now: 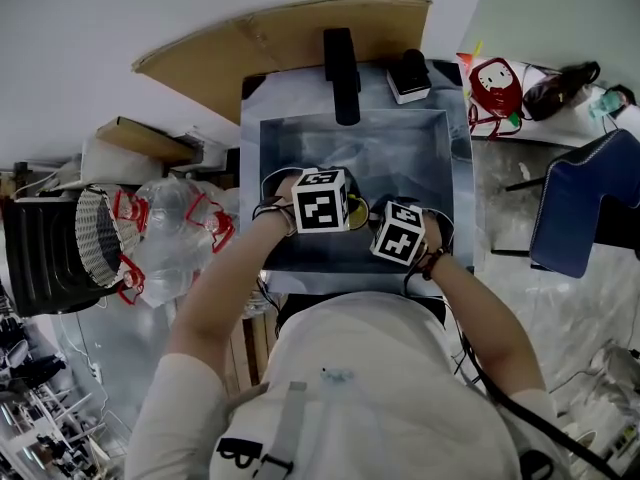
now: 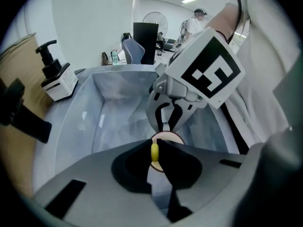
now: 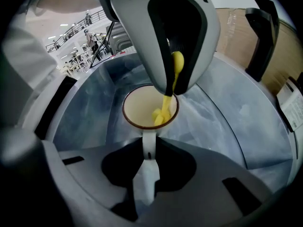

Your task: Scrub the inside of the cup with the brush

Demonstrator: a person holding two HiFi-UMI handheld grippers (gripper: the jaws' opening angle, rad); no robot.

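Note:
A cream cup (image 3: pixel 150 109) with a brown rim hangs over the grey sink (image 1: pixel 350 148), mouth towards the right gripper view's camera. My right gripper (image 3: pixel 148 148) is shut on the cup's white handle (image 3: pixel 148 143). A yellow brush (image 3: pixel 168 100) reaches down into the cup, its head against the inner wall. My left gripper (image 3: pixel 171 79) comes in from above, shut on the brush's handle. In the left gripper view that yellow handle (image 2: pixel 155 152) sits pinched at my left gripper (image 2: pixel 155 150), with the cup's rim (image 2: pixel 166 137) and the right gripper (image 2: pixel 164 122) just beyond. The head view shows both marker cubes (image 1: pixel 321 200) (image 1: pixel 400 232) side by side over the sink.
A black faucet (image 1: pixel 340 73) stands at the sink's back edge, with a white soap dispenser (image 2: pixel 57 77) beside it. Clear plastic bags (image 1: pixel 170 233) and a wire basket (image 1: pixel 95 233) lie to the left. A blue chair (image 1: pixel 585 203) stands to the right.

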